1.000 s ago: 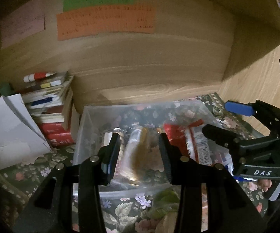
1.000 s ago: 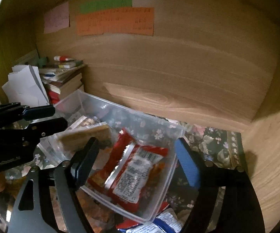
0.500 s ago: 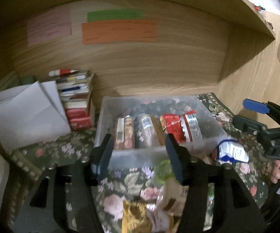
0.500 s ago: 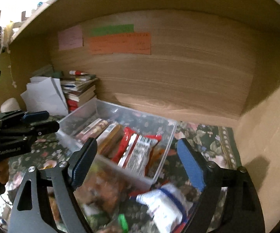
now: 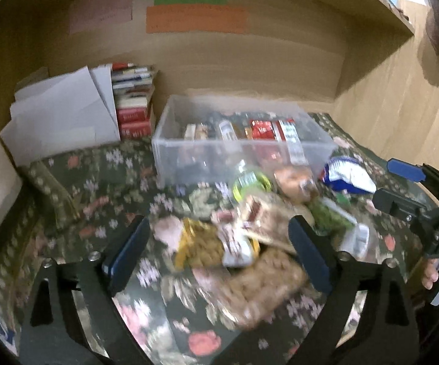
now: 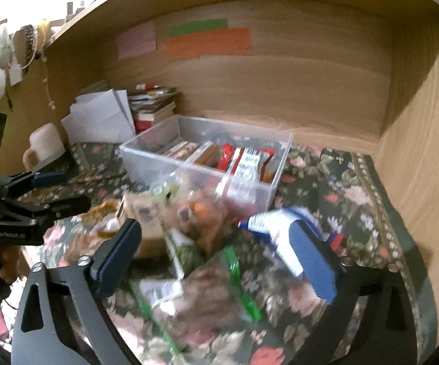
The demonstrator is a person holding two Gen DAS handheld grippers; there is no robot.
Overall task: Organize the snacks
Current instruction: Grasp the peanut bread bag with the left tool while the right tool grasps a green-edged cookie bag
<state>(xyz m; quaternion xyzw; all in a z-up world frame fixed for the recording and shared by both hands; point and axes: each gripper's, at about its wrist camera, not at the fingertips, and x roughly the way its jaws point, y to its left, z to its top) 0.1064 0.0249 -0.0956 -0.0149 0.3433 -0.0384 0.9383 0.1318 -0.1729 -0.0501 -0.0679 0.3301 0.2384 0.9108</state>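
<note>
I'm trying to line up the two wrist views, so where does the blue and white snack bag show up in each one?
Left wrist: the blue and white bag lies right of centre, on the cloth just off the clear bin's right front corner.
Right wrist: the bag lies at centre right, below the bin's near right corner, partly behind the right gripper's blue finger.
Shared landmark: the orange paper on the back wall.

bin (image 5: 237, 155): clear glossy plastic | cloth (image 5: 104, 182): matt floral fabric | back wall (image 6: 310, 85): smooth wood | notes (image 6: 209, 42): matt paper
</note>
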